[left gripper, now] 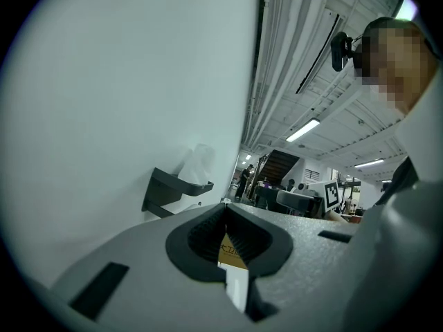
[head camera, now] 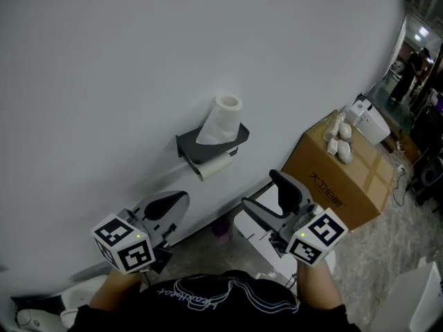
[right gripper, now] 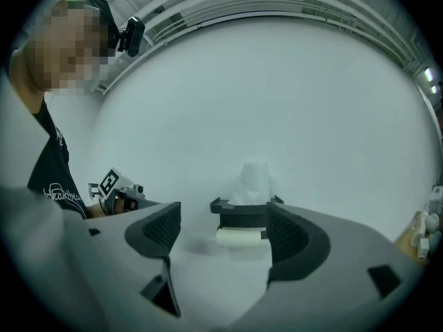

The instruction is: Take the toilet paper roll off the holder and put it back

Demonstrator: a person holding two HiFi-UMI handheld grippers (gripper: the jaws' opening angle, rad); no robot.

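A black wall holder [head camera: 208,146] carries a white toilet paper roll [head camera: 221,120] standing upright on its top shelf, and a second roll [head camera: 216,165] lies on its side underneath. Both grippers hang below the holder, apart from it. My left gripper [head camera: 181,199] is shut with nothing in it. My right gripper [head camera: 261,189] is open and empty. In the right gripper view the holder [right gripper: 243,213], the upright roll [right gripper: 254,180] and the lower roll [right gripper: 238,237] show between the spread jaws of the right gripper [right gripper: 221,220]. In the left gripper view the left gripper [left gripper: 225,207] has the holder [left gripper: 168,189] off to its left.
The white wall [head camera: 138,61] fills most of the head view. A cardboard box [head camera: 342,178] with small white objects [head camera: 340,141] on top stands at the right, with a white device [head camera: 368,120] behind it. A white unit [head camera: 257,239] sits on the floor under the right gripper.
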